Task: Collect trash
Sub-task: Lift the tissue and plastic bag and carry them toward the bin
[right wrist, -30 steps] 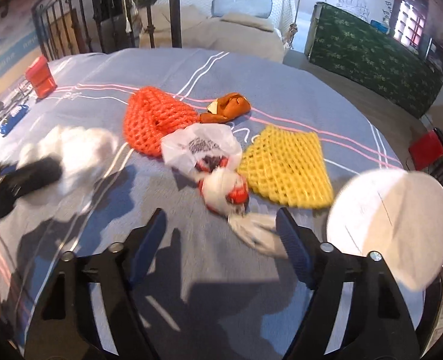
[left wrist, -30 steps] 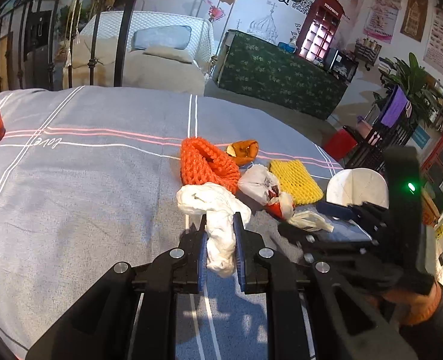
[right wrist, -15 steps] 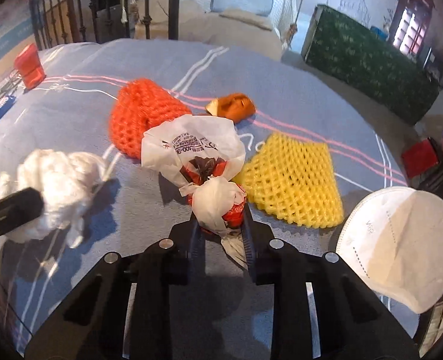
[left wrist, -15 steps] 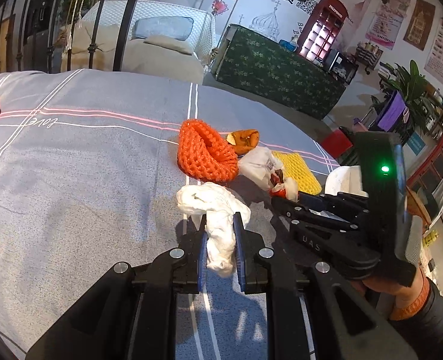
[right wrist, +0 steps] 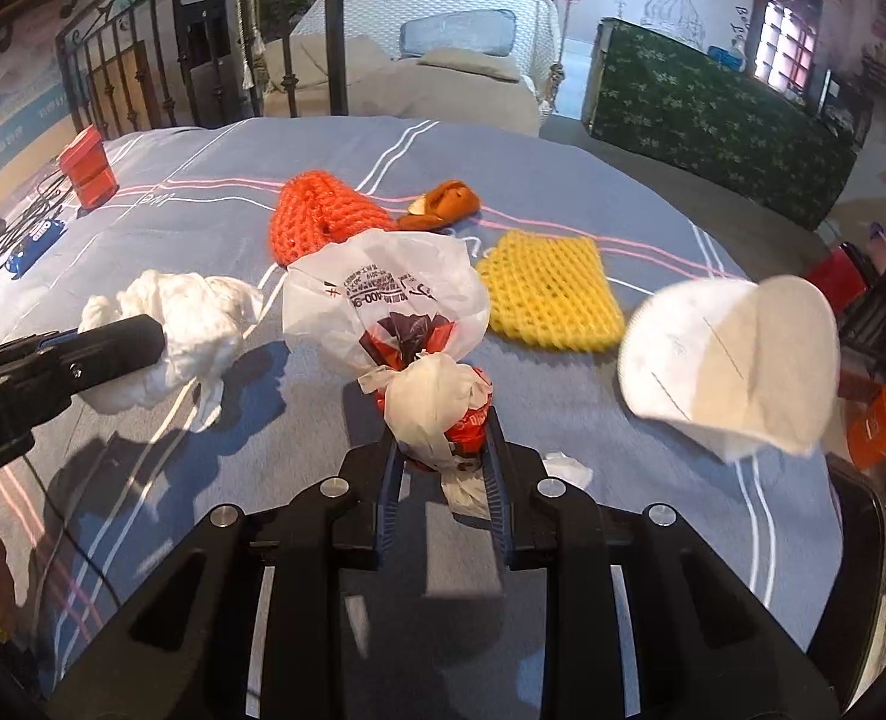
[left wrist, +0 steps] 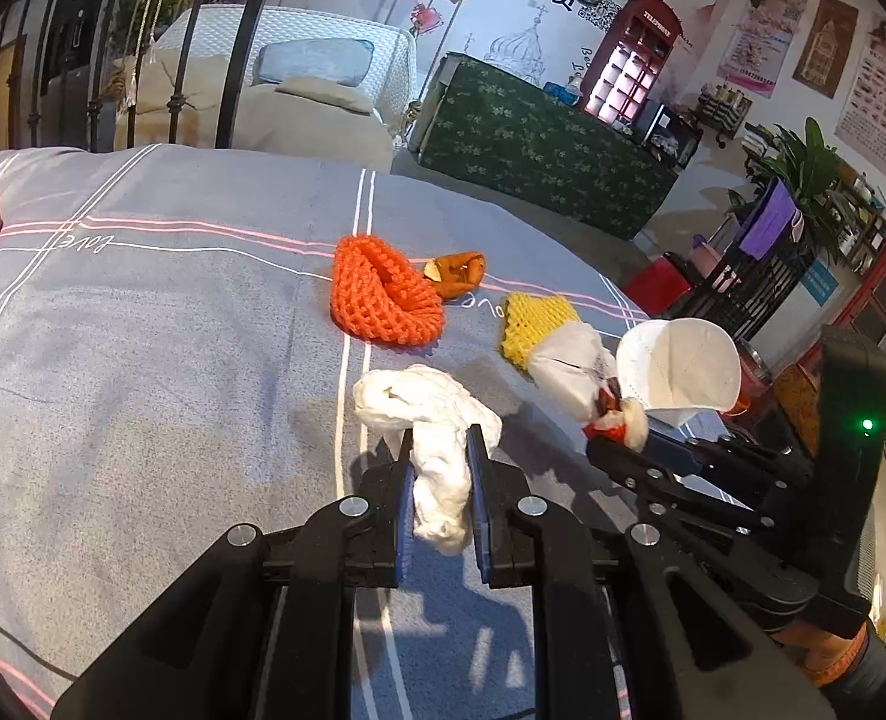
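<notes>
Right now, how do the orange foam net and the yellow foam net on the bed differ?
The orange foam net is bunched into a rounded, open-mouthed sleeve, while the yellow foam net lies flat and roughly square. The orange one sits beside a brown scrap; the yellow one lies nearer the white mask. Both are meshed fruit padding, and neither is held by any tongs.
</notes>
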The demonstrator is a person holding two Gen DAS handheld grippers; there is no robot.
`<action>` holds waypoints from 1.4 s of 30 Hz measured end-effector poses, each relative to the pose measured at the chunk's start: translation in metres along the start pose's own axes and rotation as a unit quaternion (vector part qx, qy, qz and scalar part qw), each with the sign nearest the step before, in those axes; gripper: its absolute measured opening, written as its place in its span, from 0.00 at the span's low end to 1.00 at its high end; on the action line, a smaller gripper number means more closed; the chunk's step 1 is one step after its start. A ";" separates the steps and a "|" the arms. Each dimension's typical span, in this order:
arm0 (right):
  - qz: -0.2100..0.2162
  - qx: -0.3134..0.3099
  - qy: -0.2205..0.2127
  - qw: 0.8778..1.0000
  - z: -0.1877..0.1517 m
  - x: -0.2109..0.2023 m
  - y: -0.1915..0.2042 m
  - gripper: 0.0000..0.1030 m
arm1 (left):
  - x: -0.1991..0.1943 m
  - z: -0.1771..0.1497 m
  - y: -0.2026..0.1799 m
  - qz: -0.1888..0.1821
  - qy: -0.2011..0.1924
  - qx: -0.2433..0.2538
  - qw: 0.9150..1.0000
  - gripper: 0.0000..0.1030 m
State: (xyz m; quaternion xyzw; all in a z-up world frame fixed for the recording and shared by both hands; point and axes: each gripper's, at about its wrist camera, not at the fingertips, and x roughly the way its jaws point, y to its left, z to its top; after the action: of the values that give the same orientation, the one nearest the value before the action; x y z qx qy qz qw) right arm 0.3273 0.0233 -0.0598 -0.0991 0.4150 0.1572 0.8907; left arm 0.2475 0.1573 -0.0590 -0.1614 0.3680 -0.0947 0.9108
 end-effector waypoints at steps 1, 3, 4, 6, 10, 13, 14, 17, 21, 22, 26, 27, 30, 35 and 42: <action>-0.002 0.004 0.000 1.000 -0.004 -0.004 -0.002 0.25 | 0.000 -0.001 -0.003 -0.003 0.001 0.002 1.000 0.15; -0.005 0.013 -0.004 1.000 -0.011 -0.012 -0.005 0.25 | 0.000 -0.002 -0.007 -0.005 0.002 0.007 1.000 0.15; -0.006 0.017 -0.007 1.000 -0.014 -0.017 -0.007 0.25 | -0.001 -0.004 -0.011 -0.007 0.002 0.012 1.000 0.15; -0.010 0.023 -0.011 1.000 -0.020 -0.026 -0.009 0.25 | -0.003 -0.007 -0.019 -0.012 0.003 0.018 1.000 0.15; -0.015 0.045 -0.022 0.999 -0.034 -0.045 -0.019 0.25 | -0.004 -0.009 -0.030 -0.018 0.005 0.030 0.999 0.15; -0.022 0.062 -0.028 0.997 -0.047 -0.058 -0.028 0.25 | -0.004 -0.014 -0.040 -0.023 0.007 0.041 0.999 0.15; -0.025 0.067 -0.029 0.997 -0.050 -0.061 -0.031 0.25 | -0.003 -0.015 -0.043 -0.025 0.008 0.044 0.999 0.15; -0.040 0.087 -0.034 0.995 -0.063 -0.073 -0.048 0.25 | -0.002 -0.017 -0.054 -0.031 0.010 0.056 0.998 0.15; -0.057 0.115 -0.044 0.991 -0.075 -0.085 -0.068 0.25 | 0.000 -0.021 -0.070 -0.044 0.016 0.069 0.997 0.15; -0.062 0.124 -0.046 0.989 -0.079 -0.089 -0.074 0.25 | 0.002 -0.023 -0.075 -0.048 0.018 0.073 0.996 0.15; -0.080 0.153 -0.054 0.984 -0.091 -0.098 -0.099 0.25 | 0.005 -0.025 -0.095 -0.059 0.022 0.095 0.993 0.15; -0.084 0.162 -0.056 0.982 -0.095 -0.101 -0.105 0.25 | 0.005 -0.027 -0.099 -0.062 0.023 0.100 0.993 0.15; -0.102 0.185 -0.059 0.976 -0.105 -0.105 -0.123 0.25 | 0.007 -0.030 -0.115 -0.071 0.024 0.116 0.990 0.15; -0.128 0.218 -0.056 0.966 -0.123 -0.109 -0.146 0.25 | 0.015 -0.032 -0.141 -0.092 0.029 0.143 0.985 0.15; -0.164 0.263 -0.044 0.950 -0.149 -0.108 -0.183 0.25 | 0.030 -0.040 -0.174 -0.119 0.038 0.175 0.977 0.15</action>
State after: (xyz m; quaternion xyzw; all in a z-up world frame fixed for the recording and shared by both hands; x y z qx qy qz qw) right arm 0.2223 -0.2140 -0.0631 0.0792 0.3800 -0.1022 0.9159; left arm 0.2313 -0.0218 -0.0417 -0.0386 0.3583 -0.2710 0.8926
